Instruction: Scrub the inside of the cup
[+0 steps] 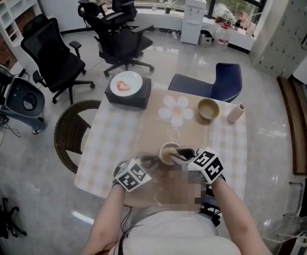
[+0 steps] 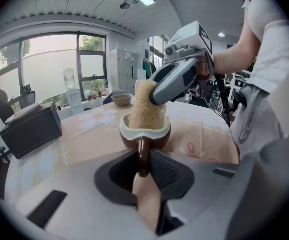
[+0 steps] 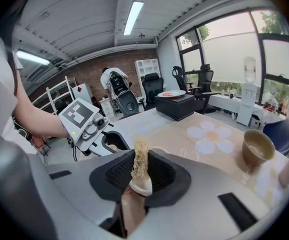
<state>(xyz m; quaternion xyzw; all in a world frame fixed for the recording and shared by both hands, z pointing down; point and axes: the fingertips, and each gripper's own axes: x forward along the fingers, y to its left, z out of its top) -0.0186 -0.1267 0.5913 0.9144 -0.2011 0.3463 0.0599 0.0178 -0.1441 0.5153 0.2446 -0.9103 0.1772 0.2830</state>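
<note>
A brown cup with a white rim (image 1: 169,153) stands near the front of the table. My left gripper (image 1: 149,162) is shut on the cup's handle (image 2: 143,154), which shows upright between its jaws in the left gripper view. A tan loofah scrubber (image 2: 149,104) stands in the cup (image 2: 145,133), its top rising above the rim. My right gripper (image 2: 180,78) comes in from the right of the cup (image 1: 185,154) and is shut on the scrubber (image 3: 140,159). The cup's inside is hidden by the scrubber.
A tan bowl (image 1: 208,109) and a pink cylinder (image 1: 236,113) stand at the table's far right. A black box carrying a white plate (image 1: 127,85) is at the far left. A blue chair (image 1: 222,81), a wicker chair (image 1: 71,132) and office chairs surround the table.
</note>
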